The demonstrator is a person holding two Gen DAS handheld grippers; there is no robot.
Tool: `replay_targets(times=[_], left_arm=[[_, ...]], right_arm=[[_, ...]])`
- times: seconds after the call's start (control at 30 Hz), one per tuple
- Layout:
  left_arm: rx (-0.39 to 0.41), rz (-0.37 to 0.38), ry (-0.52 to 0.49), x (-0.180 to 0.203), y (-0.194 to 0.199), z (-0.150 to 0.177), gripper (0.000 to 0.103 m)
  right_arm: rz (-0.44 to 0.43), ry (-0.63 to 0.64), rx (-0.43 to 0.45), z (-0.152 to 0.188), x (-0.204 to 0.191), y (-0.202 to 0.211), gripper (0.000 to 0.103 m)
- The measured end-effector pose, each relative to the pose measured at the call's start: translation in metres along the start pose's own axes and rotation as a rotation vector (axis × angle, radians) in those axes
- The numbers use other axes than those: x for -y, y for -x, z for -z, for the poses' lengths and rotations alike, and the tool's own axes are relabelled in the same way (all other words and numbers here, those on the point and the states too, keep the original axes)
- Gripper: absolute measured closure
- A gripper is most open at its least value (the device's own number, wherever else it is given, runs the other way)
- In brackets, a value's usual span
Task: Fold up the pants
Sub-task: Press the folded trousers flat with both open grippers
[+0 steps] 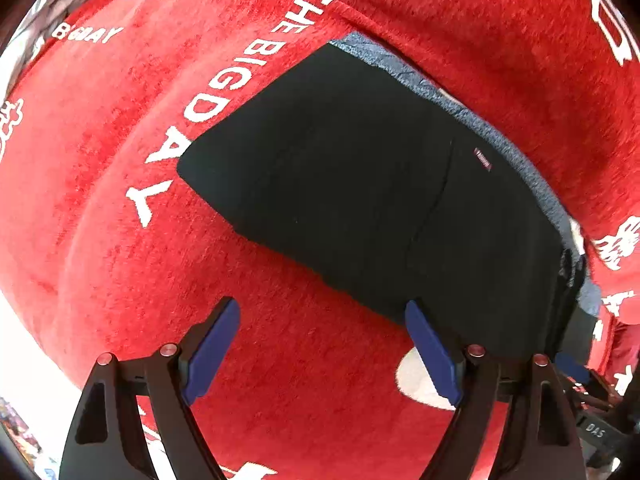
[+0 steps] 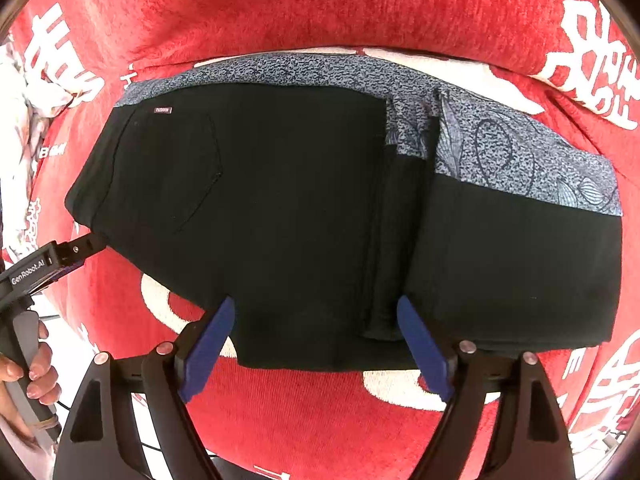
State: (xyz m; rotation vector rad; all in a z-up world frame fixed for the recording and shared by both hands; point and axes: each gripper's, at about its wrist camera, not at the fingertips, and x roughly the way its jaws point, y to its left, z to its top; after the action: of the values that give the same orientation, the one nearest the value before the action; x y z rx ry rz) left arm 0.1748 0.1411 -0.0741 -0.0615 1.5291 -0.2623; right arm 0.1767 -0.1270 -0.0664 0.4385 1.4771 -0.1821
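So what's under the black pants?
A gray patterned cloth peeks out along the far edge of the pants, and a red blanket lies beneath. Anything else underneath is covered.

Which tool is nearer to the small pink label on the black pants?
Left. The left tool touches the pants' waist end beside the small pink label; the right tool hovers mid-pants.

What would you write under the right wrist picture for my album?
Open right gripper hovering over folded black pants with a grey patterned lining, lying on a red blanket.
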Motion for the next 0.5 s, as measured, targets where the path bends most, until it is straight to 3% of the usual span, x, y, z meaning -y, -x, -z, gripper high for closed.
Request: replay_targets(times=[0.23,0.37,0.5], left_arm=[[0.017,0.244,0.146,-0.041,0.002,-0.009,0.017],[-0.008,0.361,0.164,-0.050,-0.006,-0.011,0.017],[0.020,0.443,0.163,-0.042,-0.009,-0.008,0.017]], right_arm=[[-0.003,-0.001,0.001,0.000,0.000,0.000,0.017],[-0.002,-0.002,0.001,0.000,0.000,0.000,0.016],[-0.001,0.000,0.002,0.000,0.000,0.000,0.016]])
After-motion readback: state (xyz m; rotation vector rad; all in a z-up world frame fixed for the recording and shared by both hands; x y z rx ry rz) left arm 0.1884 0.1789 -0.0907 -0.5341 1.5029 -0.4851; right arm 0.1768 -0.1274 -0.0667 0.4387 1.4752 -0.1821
